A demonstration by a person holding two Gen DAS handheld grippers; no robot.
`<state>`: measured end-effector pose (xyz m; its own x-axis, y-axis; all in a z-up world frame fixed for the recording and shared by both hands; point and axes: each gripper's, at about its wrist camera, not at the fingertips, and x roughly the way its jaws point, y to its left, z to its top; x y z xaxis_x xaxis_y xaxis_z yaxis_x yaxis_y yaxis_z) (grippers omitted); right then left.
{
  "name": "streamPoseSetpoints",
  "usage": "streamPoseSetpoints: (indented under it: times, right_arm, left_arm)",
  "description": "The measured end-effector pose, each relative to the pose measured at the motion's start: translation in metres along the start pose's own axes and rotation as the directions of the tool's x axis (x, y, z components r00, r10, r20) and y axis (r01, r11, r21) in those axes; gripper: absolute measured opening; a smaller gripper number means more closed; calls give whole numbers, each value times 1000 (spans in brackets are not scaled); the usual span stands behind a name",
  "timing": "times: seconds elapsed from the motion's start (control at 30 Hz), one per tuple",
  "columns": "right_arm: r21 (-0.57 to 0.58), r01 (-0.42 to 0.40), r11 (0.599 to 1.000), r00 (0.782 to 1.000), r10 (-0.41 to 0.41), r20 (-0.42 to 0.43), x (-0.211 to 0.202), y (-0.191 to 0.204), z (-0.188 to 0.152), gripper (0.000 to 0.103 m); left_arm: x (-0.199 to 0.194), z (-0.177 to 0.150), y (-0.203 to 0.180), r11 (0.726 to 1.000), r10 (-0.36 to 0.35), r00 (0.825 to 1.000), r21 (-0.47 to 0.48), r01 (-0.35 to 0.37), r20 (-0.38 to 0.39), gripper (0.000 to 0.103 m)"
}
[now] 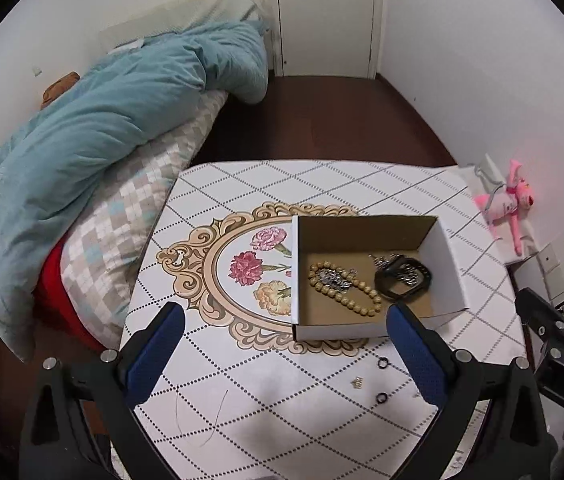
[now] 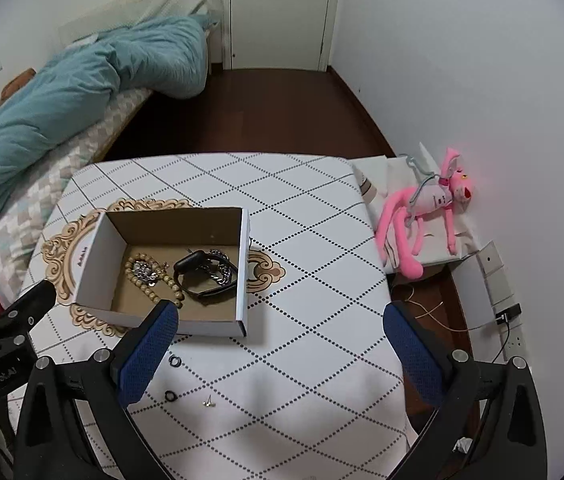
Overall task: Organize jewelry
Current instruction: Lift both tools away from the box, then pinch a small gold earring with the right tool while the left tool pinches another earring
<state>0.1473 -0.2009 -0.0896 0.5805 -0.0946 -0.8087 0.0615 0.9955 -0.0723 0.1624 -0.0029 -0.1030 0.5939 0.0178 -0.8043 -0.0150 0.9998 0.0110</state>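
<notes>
Cardboard box (image 1: pixel 375 280), open top, sits mid-table on the patterned tablecloth (image 1: pixel 242 420), partly over the floral medallion print. Far left off the table: bed with teal duvet (image 1: pixel 102 120), not relevant. Left gripper (image 1: pixel 282 354) hovers over the near table edge, blue-padded fingers wide apart, holding nothing; its right finger overlaps the box's near right corner in view, contact can't be told. Inside the box, left to right: beaded bracelet (image 1: pixel 345 288) with a silvery sparkly piece (image 1: pixel 333 278) lying on it, then a black watch (image 1: pixel 403 280) with a silver chain (image 2: pixel 222 270) across it. So bulk of the jewelry looks already boxed. Left to do, judging by what lies loose: on the cloth just near of the box, two small black rings, one nearer the box (image 2: pixel 174 361), one nearer the camera (image 2: pixel 170 396), and a tiny gold stud-like item (image 2: pixel 208 402) to their right. Right gripper (image 2: pixel 282 350) also hangs over the near table, fingers spread apart and empty, the loose bits sitting just inside its left finger. Far right against the wall: pink plush toy (image 2: pixel 429 216), off-task. Small flat pieces, likely fiddly pinches; task looks mostly done, three items remaining.
</notes>
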Motion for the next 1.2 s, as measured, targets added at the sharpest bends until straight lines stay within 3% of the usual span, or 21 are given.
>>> streamPoseSetpoints:
  times: [0.4,0.53,0.67,0.87,1.0,1.07,1.2]
  right_arm:
    - [45,-11,999,992,6,123,-69,-10,-11,103]
    - [57,-25,998,991,17,131,-79,-12,-14,103]
    - [58,-48,997,995,43,85,-71,-10,-20,103]
    - [21,-82,996,994,83,-75,-9,11,-56,102]
    - [26,-143,989,974,145,-171,40,25,-84,77]
    - [41,-169,985,965,173,-198,58,30,-96,74]
    - [78,-212,974,946,225,-233,89,41,-114,53]
  left_arm:
    - [-55,-5,-5,999,-45,995,0,45,86,103]
    - [-63,-8,-1,1000,-20,996,-16,21,82,103]
    - [-53,-18,7,1000,2,998,-21,-1,55,103]
    - [-3,-53,16,999,51,996,-15,-52,-70,103]
    - [41,-82,23,996,88,980,-5,-91,-176,103]
    - [57,-93,26,996,90,972,-8,-94,-215,103]
    - [79,-107,32,996,77,961,-30,-88,-264,102]
